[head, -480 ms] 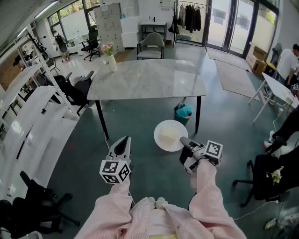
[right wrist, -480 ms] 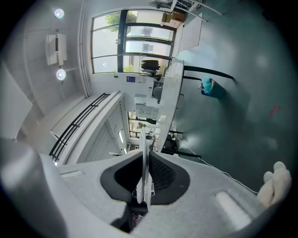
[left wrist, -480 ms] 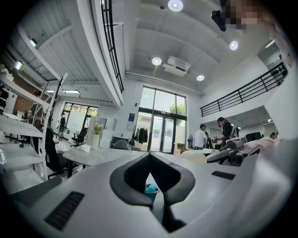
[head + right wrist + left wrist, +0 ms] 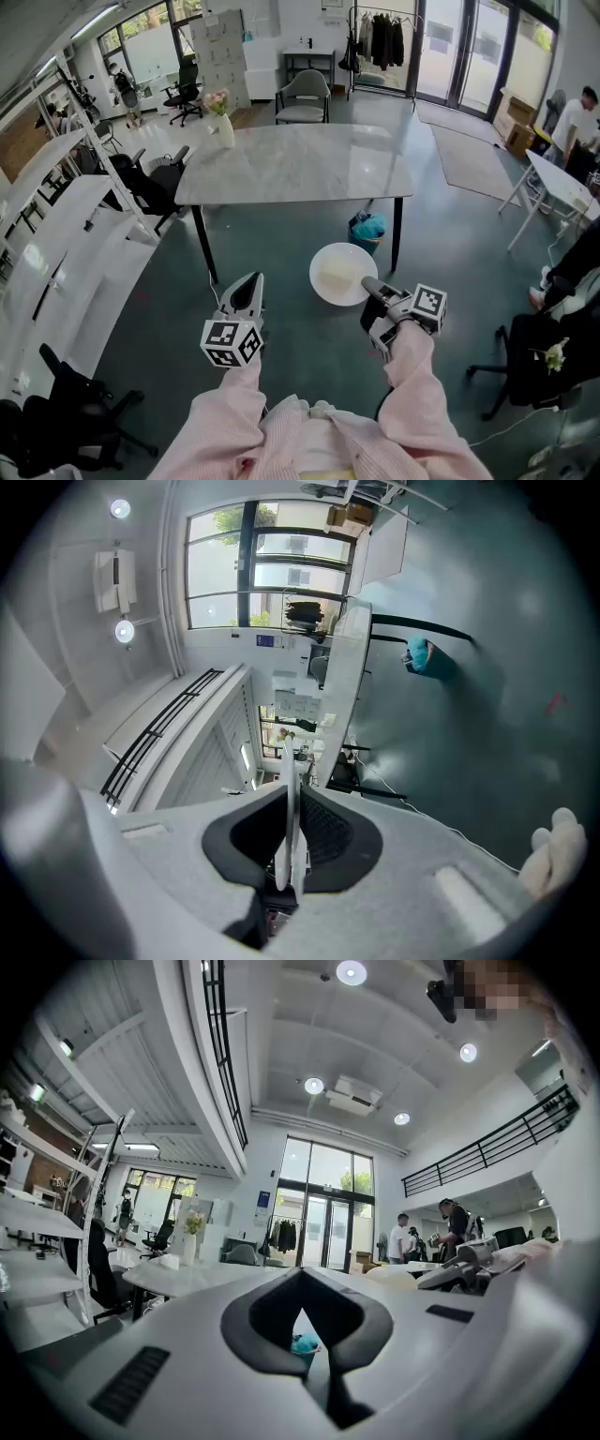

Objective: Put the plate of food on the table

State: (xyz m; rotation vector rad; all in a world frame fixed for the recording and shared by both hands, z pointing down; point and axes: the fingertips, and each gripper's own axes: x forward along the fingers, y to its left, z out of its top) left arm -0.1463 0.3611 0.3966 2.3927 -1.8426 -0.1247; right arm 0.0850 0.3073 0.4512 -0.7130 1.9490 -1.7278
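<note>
A round white plate (image 4: 342,272) with a pale heap of food hangs above the grey floor, in front of the marble-topped table (image 4: 295,159). My right gripper (image 4: 370,286) is shut on the plate's near right rim. In the right gripper view the plate (image 4: 291,827) shows edge-on, pinched between the dark pads, and the table (image 4: 342,696) lies ahead. My left gripper (image 4: 246,292) floats to the plate's left, shut and empty. In the left gripper view only a slit shows between its jaws, with the teal bin (image 4: 305,1342) seen through it.
A vase of flowers (image 4: 221,117) stands on the table's far left corner. The teal bin (image 4: 367,227) sits by the table's near right leg. Black office chairs (image 4: 141,183) and white shelving (image 4: 56,234) line the left. A person (image 4: 574,117) stands by a white desk at far right.
Both grippers and the plate keep their places. Only the person at the far right has shifted a little.
</note>
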